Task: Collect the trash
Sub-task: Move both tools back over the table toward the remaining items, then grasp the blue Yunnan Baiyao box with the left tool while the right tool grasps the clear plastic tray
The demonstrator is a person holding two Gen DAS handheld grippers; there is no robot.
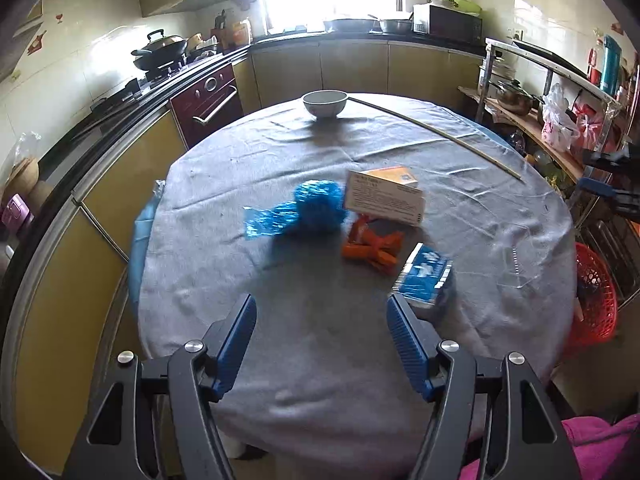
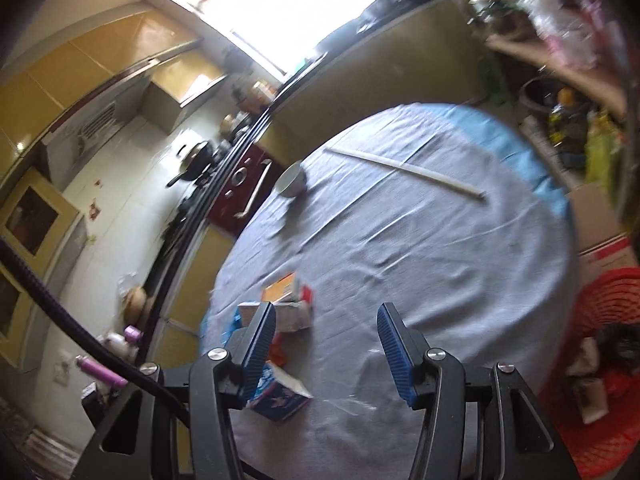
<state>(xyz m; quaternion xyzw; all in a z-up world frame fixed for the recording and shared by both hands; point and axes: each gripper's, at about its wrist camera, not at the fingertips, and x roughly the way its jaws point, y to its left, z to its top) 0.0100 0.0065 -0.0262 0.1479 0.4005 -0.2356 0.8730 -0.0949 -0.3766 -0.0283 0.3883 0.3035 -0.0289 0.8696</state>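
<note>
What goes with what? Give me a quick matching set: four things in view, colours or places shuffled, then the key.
Things:
1. bowl
2. basket
3. crumpled bag
4. thin stick

Descriptions:
A. red, beside the table's right edge
B. blue, mid-table, left of the carton
C. white, at the table's far edge
D. pale, lying diagonally across the far right of the cloth

Pairs: 1-C, 2-A, 3-B, 4-D

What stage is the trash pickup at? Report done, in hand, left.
Done: some scraps already lie in the red basket. In hand: nothing; left claw and right claw are open, empty. Left: blue wad, box, orange wrapper, blue packet.
</note>
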